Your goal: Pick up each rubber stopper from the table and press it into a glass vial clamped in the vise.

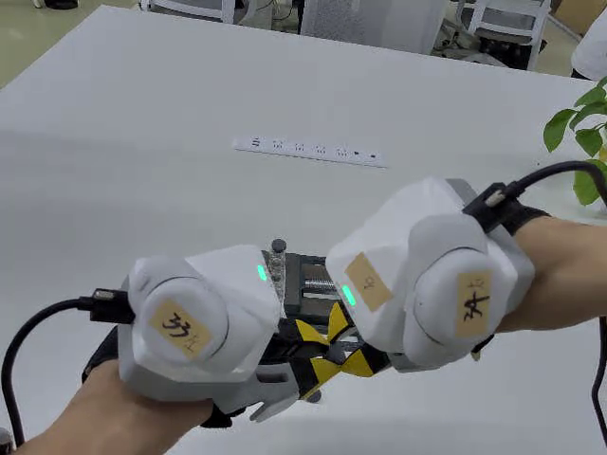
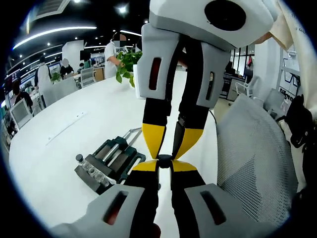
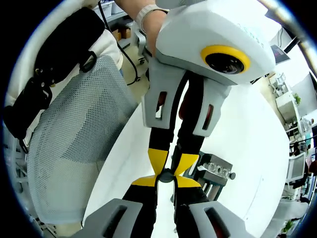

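A small dark rubber stopper [image 2: 164, 159] [image 3: 166, 174] hangs just above the white table [image 1: 142, 142], pinched where the two grippers meet tip to tip. My left gripper [image 2: 164, 167] and my right gripper [image 3: 166, 180] both look shut on it. In the head view their yellow fingertips [image 1: 327, 334] cross in front of the vise [image 1: 308, 284]. The black vise [image 2: 113, 157] [image 3: 214, 174] clamps a row of clear glass vials [image 1: 277, 270] [image 2: 94, 169] [image 3: 218, 171]. The end vial carries a dark stopper [image 1: 278, 245] [image 2: 79, 157] [image 3: 232, 175].
A white power strip [image 1: 310, 150] lies farther back on the table. A green plant [image 1: 580, 133] stands at the right edge. A grey mesh chair [image 2: 252, 148] [image 3: 84, 148] is at the table's near side. People stand in the room beyond.
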A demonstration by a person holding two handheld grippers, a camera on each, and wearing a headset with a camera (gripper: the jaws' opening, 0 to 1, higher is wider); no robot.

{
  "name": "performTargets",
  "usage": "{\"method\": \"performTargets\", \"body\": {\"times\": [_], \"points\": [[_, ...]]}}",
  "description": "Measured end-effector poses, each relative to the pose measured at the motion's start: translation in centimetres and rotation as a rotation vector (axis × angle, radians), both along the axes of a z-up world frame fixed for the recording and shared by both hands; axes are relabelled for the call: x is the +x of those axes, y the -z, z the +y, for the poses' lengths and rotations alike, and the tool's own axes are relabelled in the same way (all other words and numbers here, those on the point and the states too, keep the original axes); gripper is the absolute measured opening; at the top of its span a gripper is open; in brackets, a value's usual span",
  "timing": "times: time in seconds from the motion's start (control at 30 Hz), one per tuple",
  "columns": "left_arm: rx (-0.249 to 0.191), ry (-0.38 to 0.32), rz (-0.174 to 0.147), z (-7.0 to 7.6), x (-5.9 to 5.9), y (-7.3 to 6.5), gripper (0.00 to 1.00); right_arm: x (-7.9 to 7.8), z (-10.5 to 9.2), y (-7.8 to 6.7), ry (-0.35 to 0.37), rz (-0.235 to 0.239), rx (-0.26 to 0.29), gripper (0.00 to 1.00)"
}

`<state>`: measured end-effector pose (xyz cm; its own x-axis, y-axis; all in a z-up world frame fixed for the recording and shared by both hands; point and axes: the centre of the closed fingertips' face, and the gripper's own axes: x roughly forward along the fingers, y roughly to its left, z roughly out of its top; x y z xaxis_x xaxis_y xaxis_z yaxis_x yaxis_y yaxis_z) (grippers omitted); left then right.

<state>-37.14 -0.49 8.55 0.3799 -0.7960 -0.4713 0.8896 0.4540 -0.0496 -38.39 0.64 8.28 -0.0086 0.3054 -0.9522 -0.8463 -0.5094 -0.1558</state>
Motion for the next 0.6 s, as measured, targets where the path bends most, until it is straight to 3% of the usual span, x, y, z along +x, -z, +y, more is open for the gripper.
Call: {"method": "performTargets", "body": {"times": [0.13,0.17,0.23,0.4,0.6], "points": [[-0.019,-0.013,0.007,0.1,0.0,-0.1,0.04,0.2,0.3,-0.3,0.061,0.041,0.041,0.08],[-0.016,-0.014,0.007,0.2,-0.1,-0.1,0.04,-0.1,0.7,-0.6,0.100,0.090,0.083,0.11],[-0.015,-0.011,0.002,0.2,-0.2,0.0,0.04,0.2,1.1,-1.2,0.158,0.133,0.130,0.16],[-0.020,-0.022,-0.035,0.4,0.0,-0.3,0.04,0.3,0.8,-1.8,0.267,0.228,0.184,0.18],[-0.027,-0.031,-0.069,0.5,0.1,-0.9,0.04,0.4,0.0,-1.7,0.316,0.252,0.208,0.17]]}}
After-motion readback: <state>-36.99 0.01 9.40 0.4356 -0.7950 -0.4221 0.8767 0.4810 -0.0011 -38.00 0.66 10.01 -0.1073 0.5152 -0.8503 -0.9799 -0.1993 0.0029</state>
